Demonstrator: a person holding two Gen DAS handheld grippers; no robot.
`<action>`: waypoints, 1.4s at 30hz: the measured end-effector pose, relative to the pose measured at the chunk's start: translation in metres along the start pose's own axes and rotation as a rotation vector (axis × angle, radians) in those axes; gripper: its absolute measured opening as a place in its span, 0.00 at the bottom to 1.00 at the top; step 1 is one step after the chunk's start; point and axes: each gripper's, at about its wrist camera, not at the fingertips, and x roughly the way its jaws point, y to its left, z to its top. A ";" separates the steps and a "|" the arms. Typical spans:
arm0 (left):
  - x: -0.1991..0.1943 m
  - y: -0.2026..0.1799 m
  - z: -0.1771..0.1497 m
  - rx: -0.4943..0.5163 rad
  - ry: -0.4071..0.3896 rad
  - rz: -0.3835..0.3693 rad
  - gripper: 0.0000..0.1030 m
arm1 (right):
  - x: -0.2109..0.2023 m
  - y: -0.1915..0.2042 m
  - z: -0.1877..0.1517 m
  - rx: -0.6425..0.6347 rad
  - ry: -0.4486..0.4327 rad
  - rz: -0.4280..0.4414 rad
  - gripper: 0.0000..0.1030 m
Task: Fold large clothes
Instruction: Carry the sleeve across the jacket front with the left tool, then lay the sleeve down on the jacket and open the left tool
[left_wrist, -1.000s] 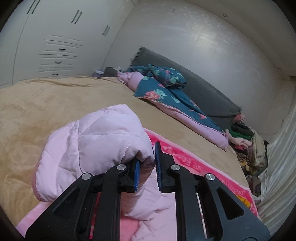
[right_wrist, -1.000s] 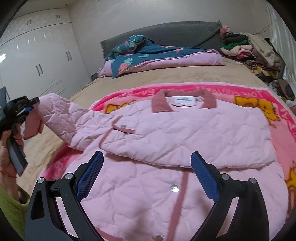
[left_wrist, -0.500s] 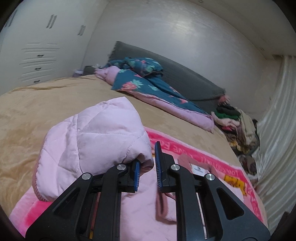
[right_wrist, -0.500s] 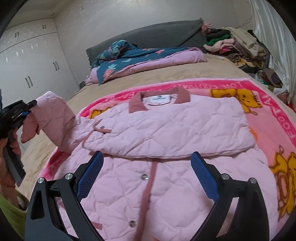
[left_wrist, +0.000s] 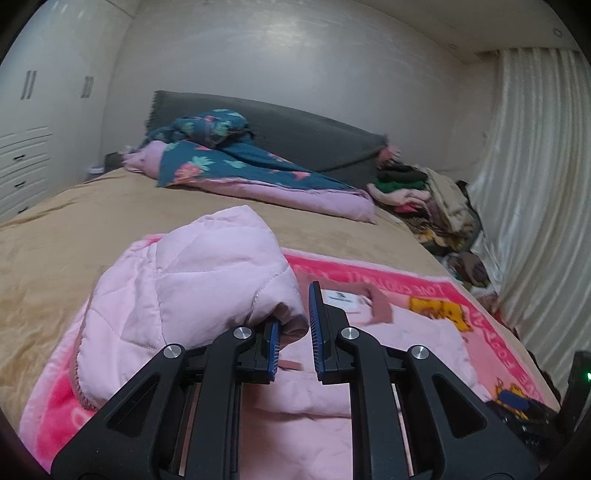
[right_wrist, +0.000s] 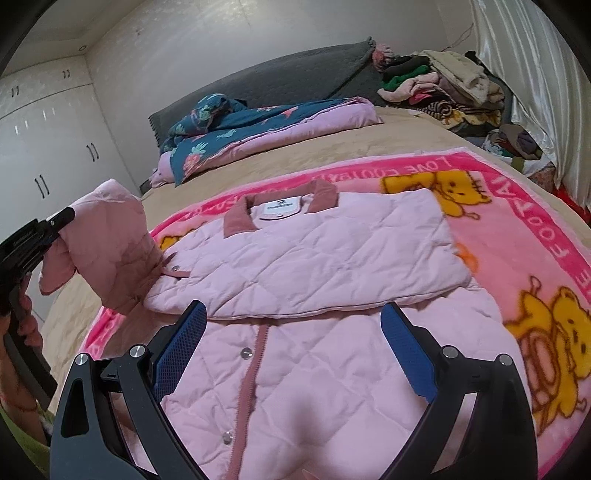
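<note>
The bright pink fleece blanket with yellow cartoon bears (right_wrist: 546, 236) carries white capital lettering along its border. Along the far edge the letters stand upside down to the right wrist view; the word "LOVE" can be made out there, and what follows is too distorted to read. Down the right border, part of a word reads "FOOT". The small white rectangular neck label (right_wrist: 277, 207) inside the collar of the pale pink quilted jacket (right_wrist: 332, 254) bears a dark logo and a line of print, too small to read.

free: tan bedspread (left_wrist: 92, 221) left of jacket (right_wrist: 332, 258) | blocked: quilt (right_wrist: 258, 125) at headboard; clothes pile (right_wrist: 443, 85) far right
</note>
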 end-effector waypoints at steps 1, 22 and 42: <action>0.002 -0.005 -0.003 0.008 0.008 -0.013 0.07 | -0.001 -0.003 0.000 0.007 -0.002 -0.004 0.92; 0.064 -0.095 -0.108 0.298 0.290 -0.106 0.35 | -0.002 -0.042 -0.004 0.085 -0.007 -0.067 0.92; 0.011 -0.024 -0.135 -0.244 0.264 0.055 0.90 | -0.004 -0.048 -0.005 0.108 -0.019 -0.064 0.92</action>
